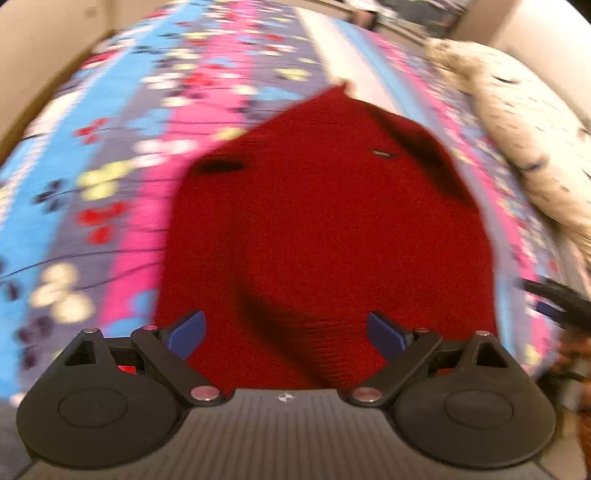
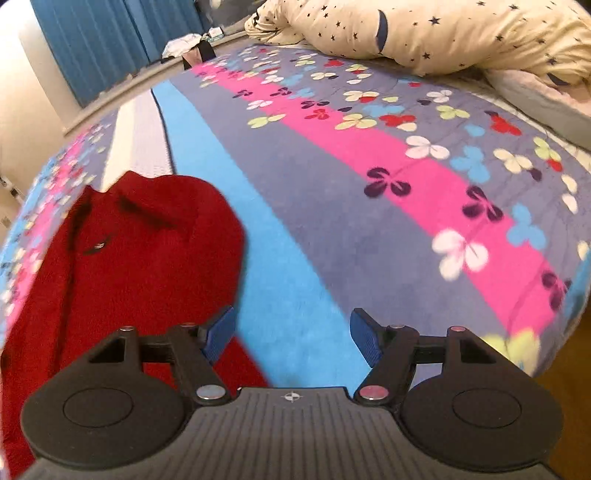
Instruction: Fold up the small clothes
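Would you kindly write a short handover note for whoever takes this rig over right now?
Left gripper: open, nothing held, over the near end of the red garment.
Right gripper: open, nothing held, over the bedspread beside the garment's edge.
The garment lies on the bedspread, partly bunched, with a fold showing at its far end.
Done: both fingers are off the cloth.
Left: whether more folds are needed cannot be told; check and tidy.

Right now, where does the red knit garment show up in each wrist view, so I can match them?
Left wrist view: red knit garment fills the centre, running down between the open blue pads.
Right wrist view: red knit garment lies at lower left, beside the left pad.
Shared landmark: the star-print cream bedding beyond the floral blanket.
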{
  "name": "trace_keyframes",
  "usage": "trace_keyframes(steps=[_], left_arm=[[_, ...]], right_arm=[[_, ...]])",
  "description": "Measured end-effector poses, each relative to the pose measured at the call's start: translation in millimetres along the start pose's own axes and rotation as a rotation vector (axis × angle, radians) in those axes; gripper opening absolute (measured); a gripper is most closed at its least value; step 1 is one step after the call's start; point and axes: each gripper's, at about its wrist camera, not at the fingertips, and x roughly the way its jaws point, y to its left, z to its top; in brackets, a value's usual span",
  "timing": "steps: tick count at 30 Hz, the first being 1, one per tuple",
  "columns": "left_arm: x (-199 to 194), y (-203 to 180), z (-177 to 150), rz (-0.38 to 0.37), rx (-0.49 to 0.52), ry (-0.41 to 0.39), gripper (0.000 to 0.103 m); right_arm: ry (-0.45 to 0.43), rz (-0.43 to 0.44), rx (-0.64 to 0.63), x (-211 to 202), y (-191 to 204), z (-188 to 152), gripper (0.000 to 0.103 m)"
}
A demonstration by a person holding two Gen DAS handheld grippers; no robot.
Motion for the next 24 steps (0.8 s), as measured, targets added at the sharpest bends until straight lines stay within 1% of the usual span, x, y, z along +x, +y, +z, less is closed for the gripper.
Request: trace_keyframes(steps=[1, 2, 3, 4, 5, 7, 8, 9, 10, 11, 12, 13, 14, 15, 16, 18, 19, 20, 22, 23, 24], left_arm=[[6.0, -13.3, 2.3, -0.017, 0.025, 0.009, 0.097], [14.0, -27.3, 4.4, -0.030, 0.055, 0.021, 0.097], [24.1, -40.3, 5.9, -0.040, 0.083, 0.042, 0.097], [35.7, -50.4, 5.9, -0.048, 0.107, 0.072, 0.097], [47.5, -59.4, 5.4, -0.055, 0.130, 0.101, 0.097], [69.2, -77.8, 0.7, -0.060, 0.179, 0.152, 0.097], [81.2, -83.6, -0.9, -0.052, 0.201, 0.177, 0.097], [92.2, -89.7, -3.7, -0.045, 0.221, 0.209, 0.097], [104.1, -92.8, -5.0, -0.039, 0.244, 0.243, 0.100], [113.6, -94.7, -5.7, -0.030, 0.265, 0.264, 0.103], [120.0, -96.6, -6.0, -0.028, 0.286, 0.274, 0.103], [121.6, -99.6, -6.5, -0.022, 0.301, 0.276, 0.103], [122.7, -101.7, -6.8, -0.021, 0.314, 0.277, 0.103], [121.6, -104.0, -8.1, -0.024, 0.320, 0.275, 0.103], [122.4, -103.5, -8.2, -0.026, 0.320, 0.272, 0.103], [124.1, -100.7, -7.2, -0.033, 0.305, 0.272, 0.103], [124.4, -99.6, -6.1, -0.037, 0.292, 0.272, 0.103], [122.7, -98.0, -5.5, -0.039, 0.283, 0.274, 0.103], [122.1, -93.4, -5.3, -0.037, 0.272, 0.279, 0.103], [124.0, -95.3, -4.6, -0.032, 0.271, 0.282, 0.103], [125.7, -96.8, -4.3, -0.023, 0.273, 0.286, 0.103]], right_arm=[[0.016, -0.022, -0.032, 13.4, 6.2, -3.0, 0.071], [0.053, -0.007, -0.063, 27.2, 11.8, -6.4, 0.070], [0.104, 0.058, -0.065, 39.0, 17.7, -8.7, 0.070], [0.124, 0.093, -0.043, 43.2, 22.0, -9.9, 0.067], [0.110, 0.123, -0.011, 41.9, 26.8, -10.1, 0.068], [0.090, 0.230, -0.007, 39.6, 39.3, -7.0, 0.068], [0.095, 0.243, -0.032, 42.3, 47.8, -5.4, 0.070], [0.105, 0.233, -0.062, 48.7, 57.1, -3.7, 0.071], [0.112, 0.229, -0.072, 54.3, 62.9, -3.2, 0.071], [0.121, 0.241, -0.066, 60.7, 65.5, -1.1, 0.065], [0.133, 0.271, -0.050, 65.4, 65.9, 2.2, 0.052], [0.147, 0.324, -0.036, 63.9, 66.9, 6.1, 0.022], [0.137, 0.331, -0.025, 59.1, 68.4, 10.0, 0.016], [0.116, 0.328, -0.019, 52.8, 68.1, 15.0, 0.008], [0.088, 0.324, -0.015, 46.3, 65.3, 20.7, 0.004], [0.031, 0.344, 0.034, 28.3, 49.2, 37.8, 0.004], [-0.001, 0.342, 0.057, 21.3, 39.7, 47.0, 0.004], [-0.037, 0.321, 0.069, 15.5, 28.9, 62.2, 0.004], [-0.141, 0.199, 0.073, 7.6, 8.5, 98.3, 0.004], [-0.221, 0.096, 0.080, 4.6, -1.1, 116.8, 0.003], [-0.321, -0.054, 0.095, 3.3, -12.6, 137.2, 0.001]])
